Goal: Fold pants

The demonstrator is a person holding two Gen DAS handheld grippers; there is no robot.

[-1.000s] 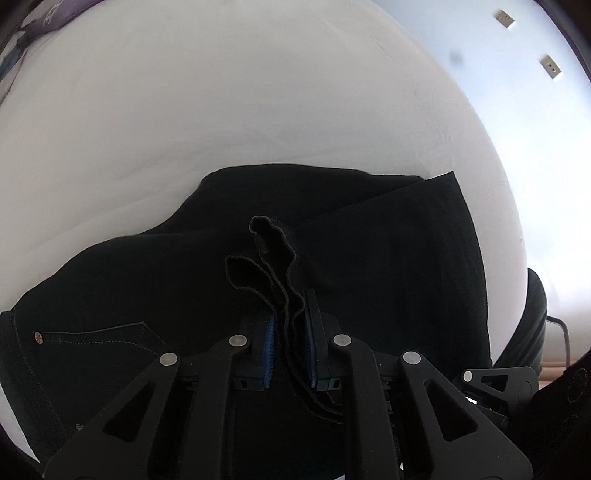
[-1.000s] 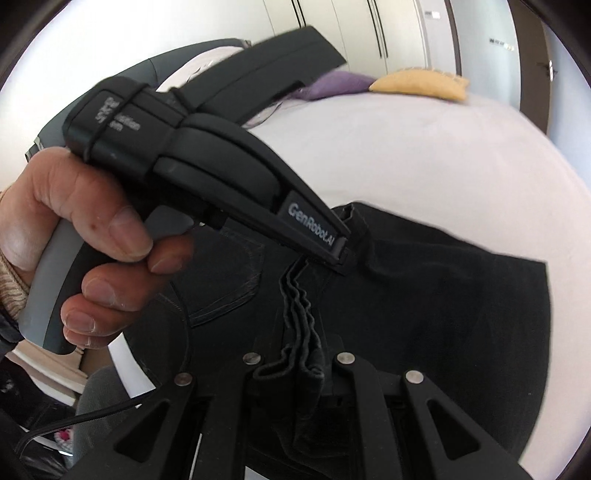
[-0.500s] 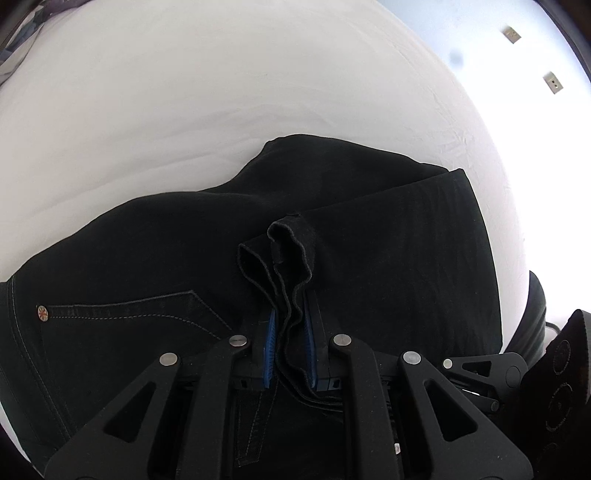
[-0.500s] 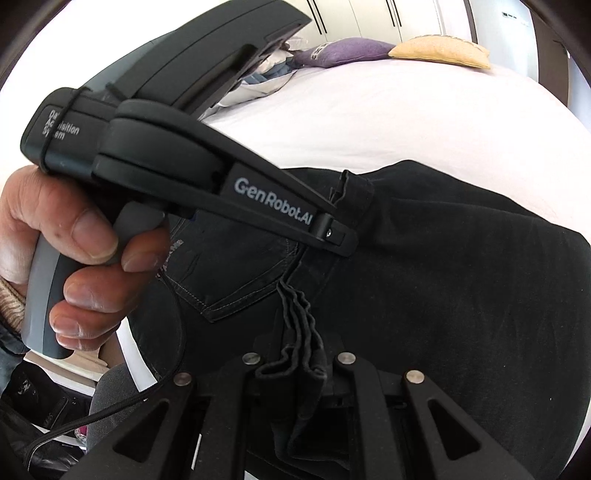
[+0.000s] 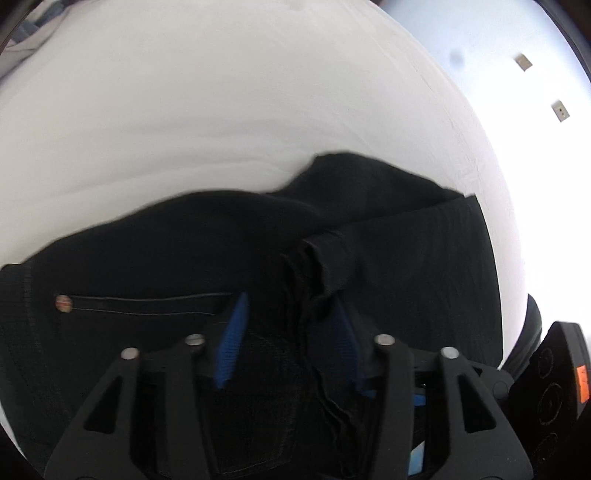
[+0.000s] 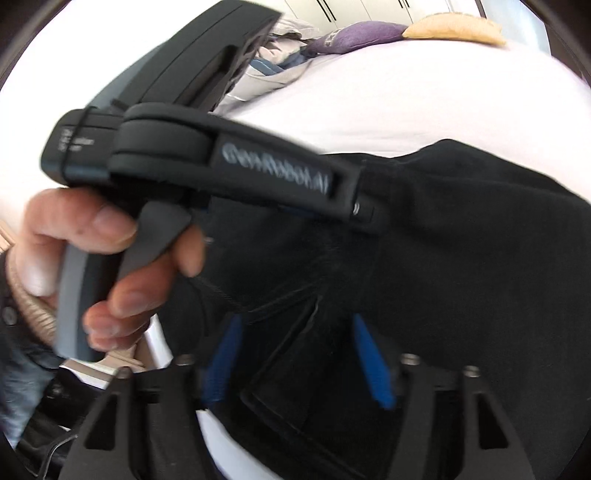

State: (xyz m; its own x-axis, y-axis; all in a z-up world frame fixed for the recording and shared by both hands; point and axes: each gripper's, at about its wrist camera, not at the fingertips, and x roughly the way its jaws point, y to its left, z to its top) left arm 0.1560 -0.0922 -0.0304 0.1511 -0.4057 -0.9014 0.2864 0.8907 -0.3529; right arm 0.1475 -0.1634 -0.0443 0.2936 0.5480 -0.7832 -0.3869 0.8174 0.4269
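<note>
The black pants lie folded on the white bed. They also show in the right wrist view. My left gripper is open, its blue pads spread apart over the bunched hem edges, which rest loose between them. A rivet and pocket seam show at the left. My right gripper is open over the pants, blue pads apart, nothing held. The left gripper's body, held by a hand, crosses the right wrist view just above the pants.
A purple pillow and a yellow pillow lie at the far end of the bed, with bunched bedding beside them. The bed's edge drops off at the lower left. A wall stands at the right.
Both grippers have opened and let go of the bunched hem edges. The cloth has dropped onto the folded pants. Both views are blurred by motion.
</note>
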